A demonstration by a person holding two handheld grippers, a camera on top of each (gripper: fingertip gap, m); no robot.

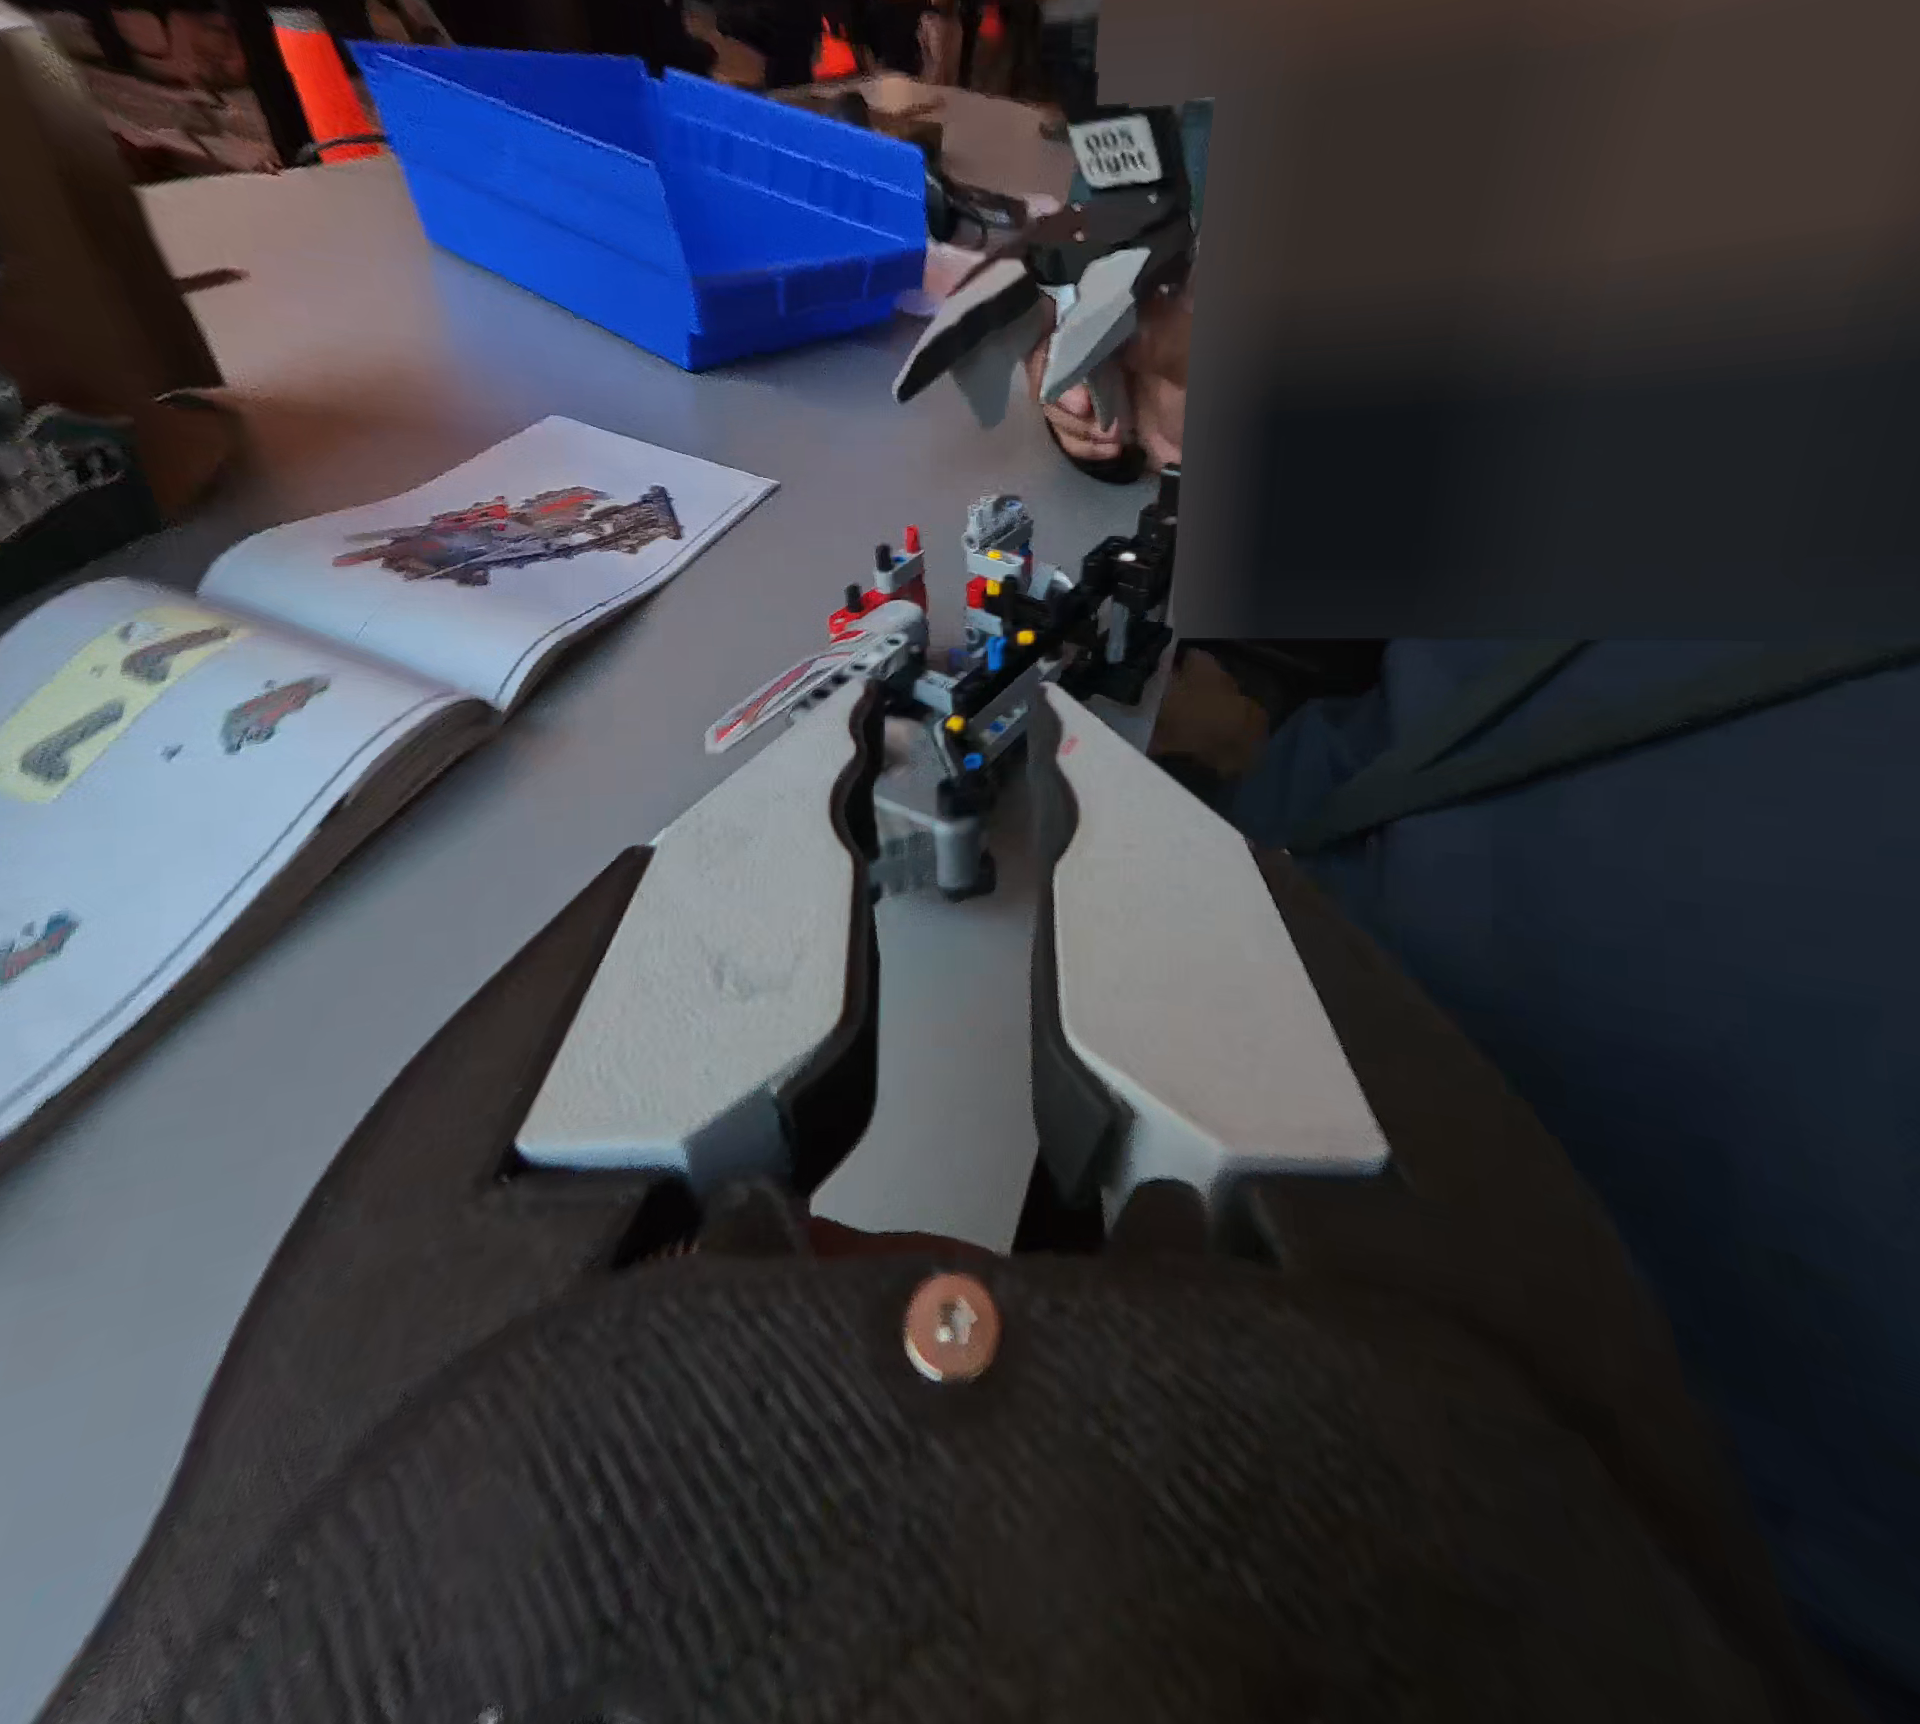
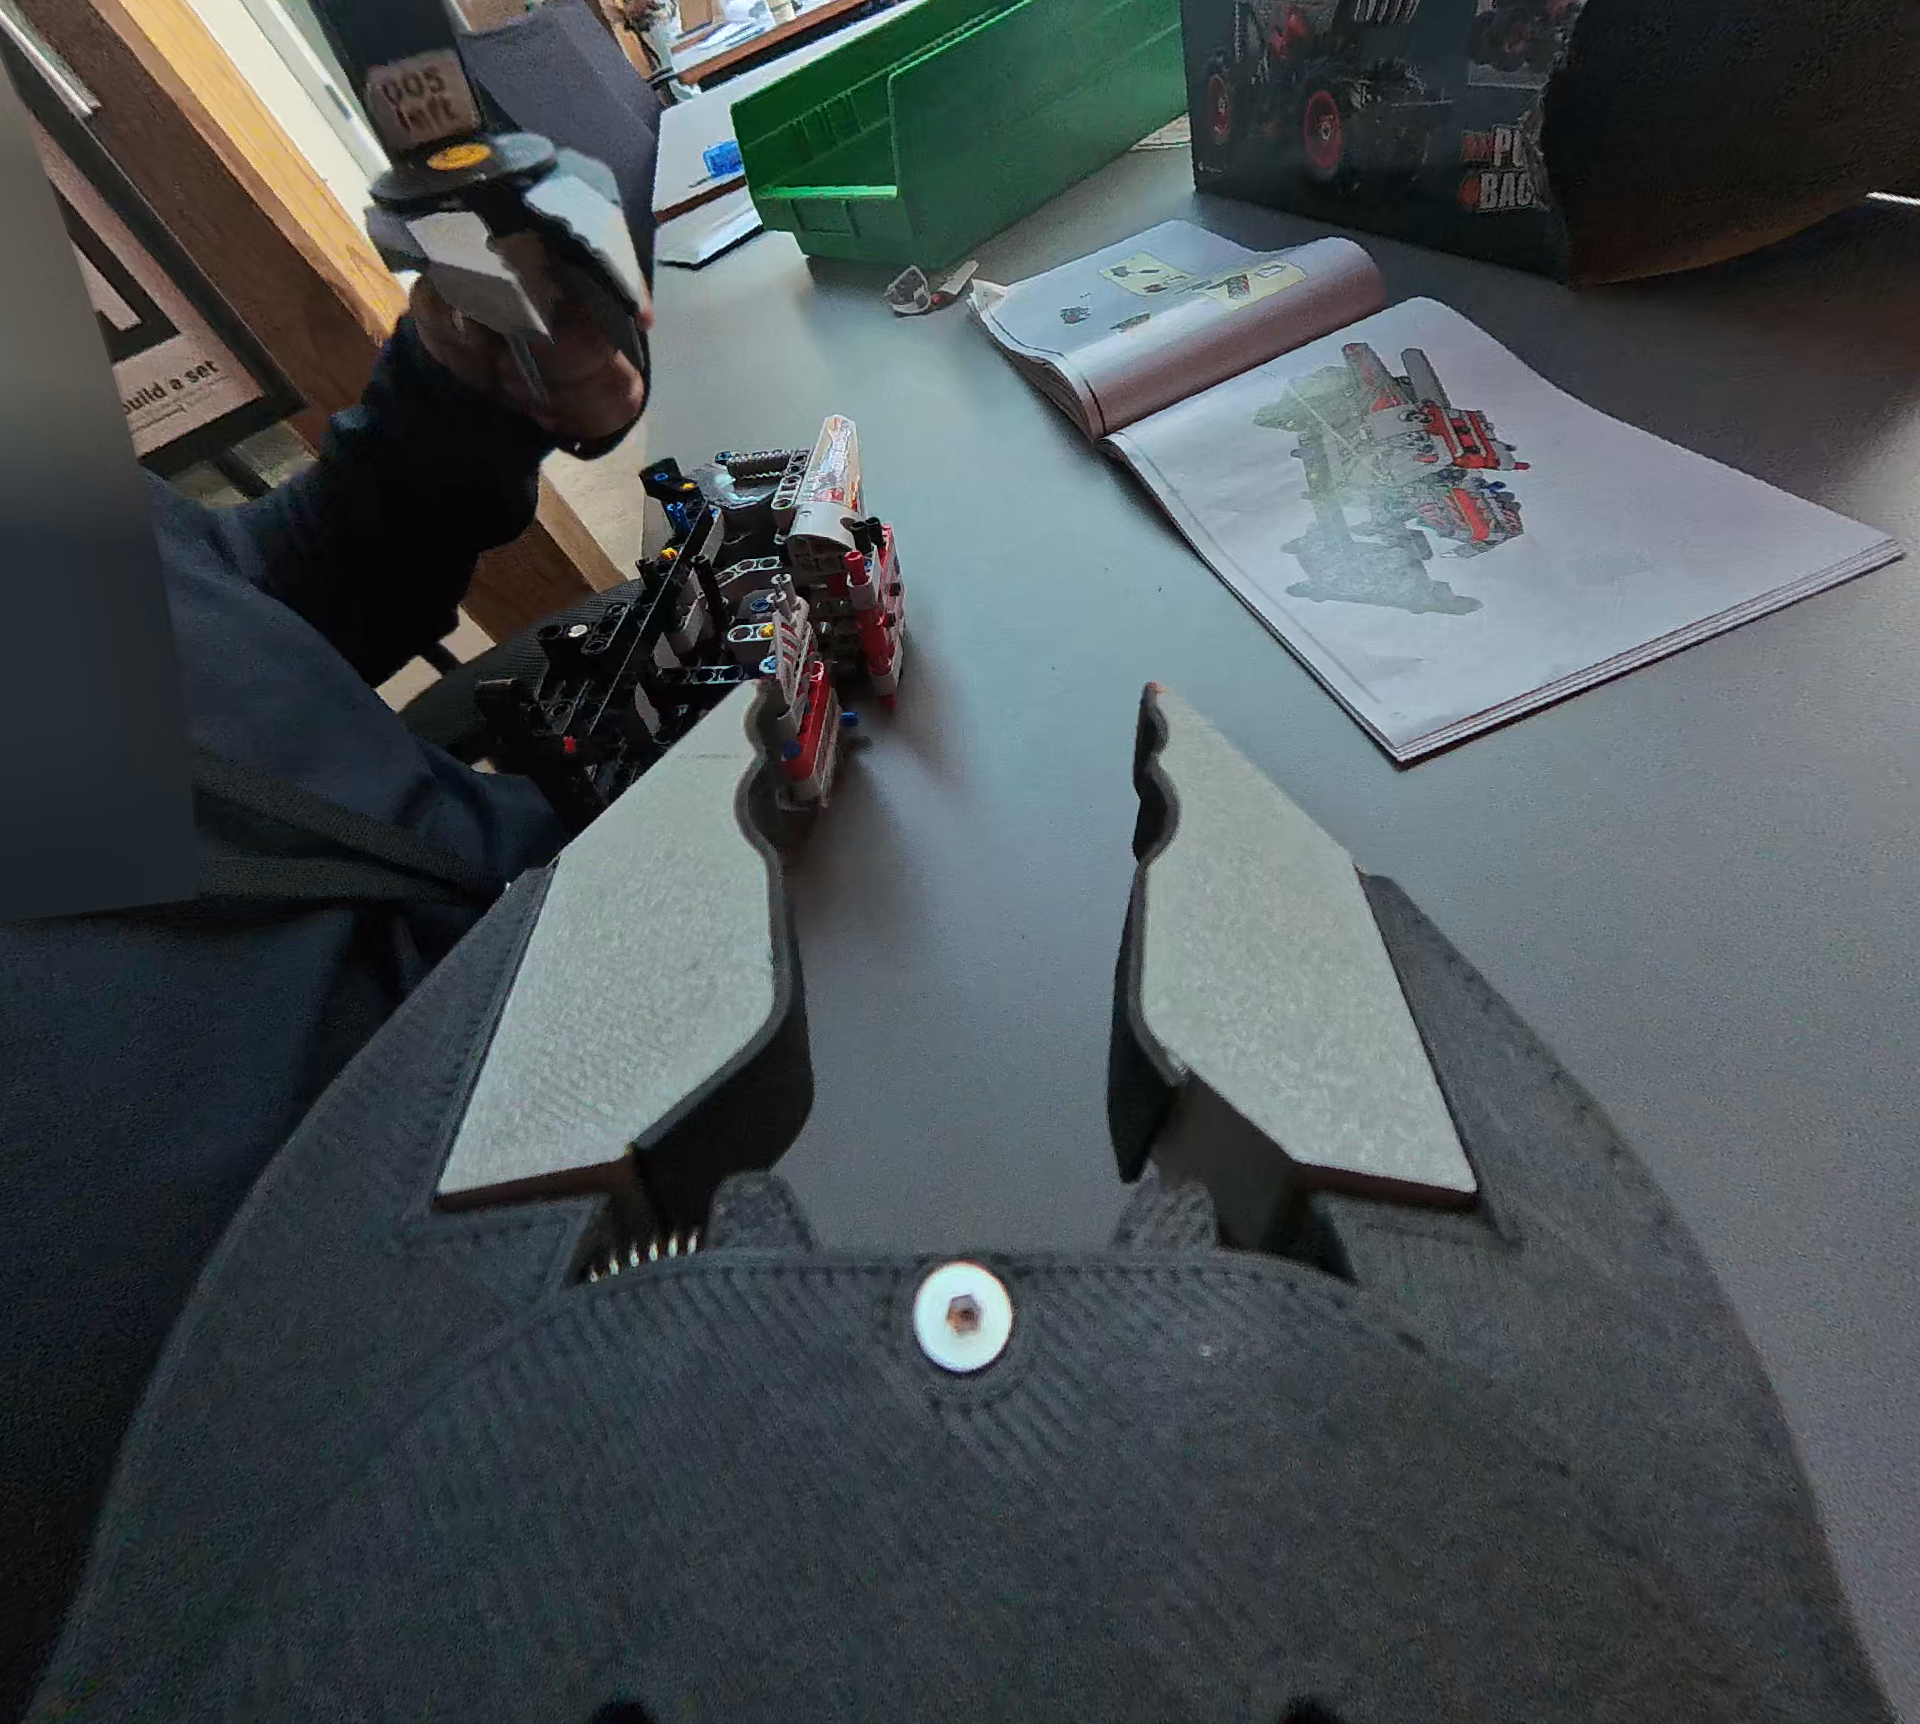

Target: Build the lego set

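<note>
A partly built lego model [image 1: 966, 635], black and grey with red parts and a white curved panel, stands on the grey table [image 1: 582, 386] near its edge by a person. It also shows in the right wrist view [image 2: 769, 594]. My left gripper [image 1: 956, 718] is narrowly open and empty; the model shows through the gap beyond its tips. From the right wrist view the left gripper [image 2: 592, 324] hangs in the air above the model. My right gripper [image 2: 948, 708] is wide open and empty, its left fingertip just beside the model. It shows raised over the table in the left wrist view [image 1: 977, 401].
An open instruction booklet [image 2: 1403, 479] lies on the table, also in the left wrist view [image 1: 416, 635]. A blue bin [image 1: 665, 220], a green bin [image 2: 966, 95] and the set's box [image 2: 1371, 33] stand at the back. A small loose piece [image 2: 925, 287] lies by the green bin. Left tips to right tips: about 20 centimetres.
</note>
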